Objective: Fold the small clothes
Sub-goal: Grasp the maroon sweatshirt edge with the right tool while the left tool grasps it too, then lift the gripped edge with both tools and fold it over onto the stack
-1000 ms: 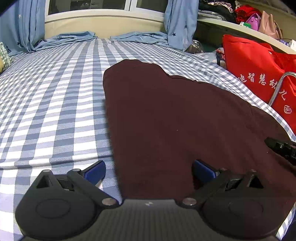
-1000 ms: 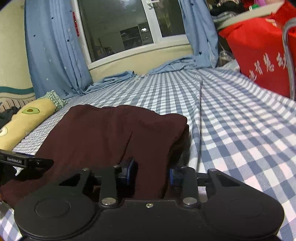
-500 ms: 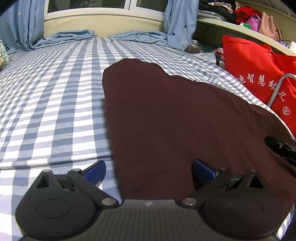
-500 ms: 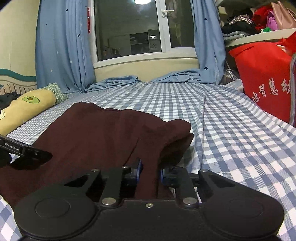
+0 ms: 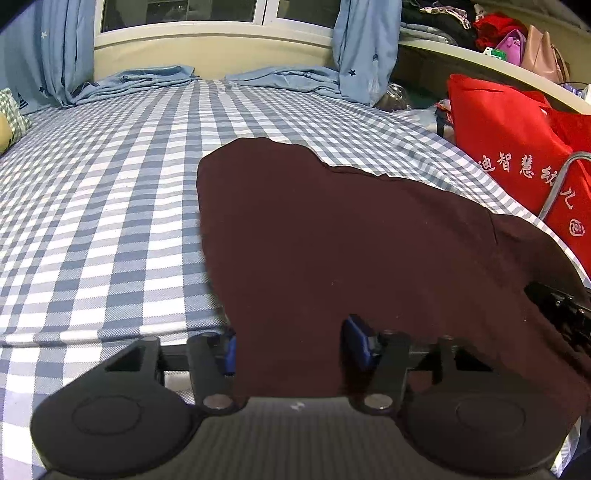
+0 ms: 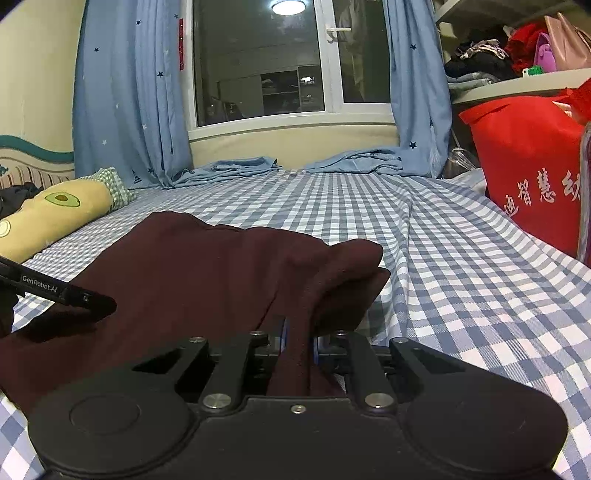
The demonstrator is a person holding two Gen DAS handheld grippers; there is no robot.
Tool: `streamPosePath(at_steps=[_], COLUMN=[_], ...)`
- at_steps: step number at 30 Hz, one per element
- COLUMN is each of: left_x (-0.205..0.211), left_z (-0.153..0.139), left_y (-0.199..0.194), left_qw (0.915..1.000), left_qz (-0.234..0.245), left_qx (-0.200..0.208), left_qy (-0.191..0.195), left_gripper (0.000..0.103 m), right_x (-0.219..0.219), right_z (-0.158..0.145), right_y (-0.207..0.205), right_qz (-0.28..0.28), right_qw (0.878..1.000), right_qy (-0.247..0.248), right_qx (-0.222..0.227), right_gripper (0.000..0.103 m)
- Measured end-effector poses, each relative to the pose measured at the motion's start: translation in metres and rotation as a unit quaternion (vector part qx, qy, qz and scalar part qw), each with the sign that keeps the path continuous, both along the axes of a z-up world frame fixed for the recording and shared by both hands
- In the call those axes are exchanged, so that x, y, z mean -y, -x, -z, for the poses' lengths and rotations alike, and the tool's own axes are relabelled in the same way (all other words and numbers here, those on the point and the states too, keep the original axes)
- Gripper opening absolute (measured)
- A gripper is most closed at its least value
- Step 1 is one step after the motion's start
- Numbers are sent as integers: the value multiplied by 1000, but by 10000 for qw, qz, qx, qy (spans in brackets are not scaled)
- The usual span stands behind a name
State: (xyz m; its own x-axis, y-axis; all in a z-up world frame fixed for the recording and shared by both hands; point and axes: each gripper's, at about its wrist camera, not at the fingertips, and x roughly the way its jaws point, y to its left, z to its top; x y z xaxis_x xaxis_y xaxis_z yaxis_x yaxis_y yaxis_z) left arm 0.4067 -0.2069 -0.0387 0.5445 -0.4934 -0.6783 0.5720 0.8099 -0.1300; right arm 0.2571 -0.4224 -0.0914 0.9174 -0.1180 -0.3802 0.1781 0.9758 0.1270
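Observation:
A dark maroon garment [image 5: 332, 240] lies spread on the blue-and-white checked bed [image 5: 110, 206]; it also shows in the right wrist view [image 6: 207, 269]. My left gripper [image 5: 290, 347] is partly closed, its blue pads a garment-width apart around the near edge of the cloth. My right gripper [image 6: 298, 341] is shut on a bunched fold of the garment at its right edge. The left gripper's tip shows at the left of the right wrist view [image 6: 62, 291], and the right gripper shows at the right of the left wrist view [image 5: 557, 310].
A red bag with white characters [image 5: 517, 155] stands at the bed's right side. A yellow avocado-print pillow [image 6: 51, 214] lies at the left. Blue curtains [image 6: 122, 96] and a window [image 6: 273, 62] are at the far end. A shelf with clothes and bags [image 5: 480, 33] is at the upper right.
My right gripper has closed on the garment's right edge and lifted it into a fold. My left gripper's fingers have narrowed around the near edge of the cloth.

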Motion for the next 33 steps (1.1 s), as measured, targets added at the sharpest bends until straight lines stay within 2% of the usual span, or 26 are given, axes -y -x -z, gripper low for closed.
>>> streamPosePath(at_steps=[6, 8, 11, 20, 26, 33], left_x=[0, -2, -4, -10, -12, -41], left_z=[-4, -5, -10, -29, -44, -62], left_y=[2, 3, 3, 4, 8, -6], left_qw=[10000, 10000, 9998, 9993, 9990, 9972], left_qz=[-57, -78, -139, -78, -25, -400], left_qx=[49, 61, 54, 126, 351, 592], left_qy=[-8, 4, 91, 328, 267, 237], left_gripper=[41, 33, 26, 19, 19, 18], right_x=[4, 2, -3, -19, -32, -55], right_z=[1, 0, -4, -33, -51, -62], right_y=[1, 2, 4, 8, 3, -27], right_qz=[73, 78, 74, -151, -333, -563], right_qw=[9997, 9998, 9998, 9981, 9961, 9932], right_qy=[-216, -162, -66, 170, 224, 30], right_qx=[44, 75, 181, 574, 792, 1019], right_gripper=[13, 12, 11, 10, 10, 10])
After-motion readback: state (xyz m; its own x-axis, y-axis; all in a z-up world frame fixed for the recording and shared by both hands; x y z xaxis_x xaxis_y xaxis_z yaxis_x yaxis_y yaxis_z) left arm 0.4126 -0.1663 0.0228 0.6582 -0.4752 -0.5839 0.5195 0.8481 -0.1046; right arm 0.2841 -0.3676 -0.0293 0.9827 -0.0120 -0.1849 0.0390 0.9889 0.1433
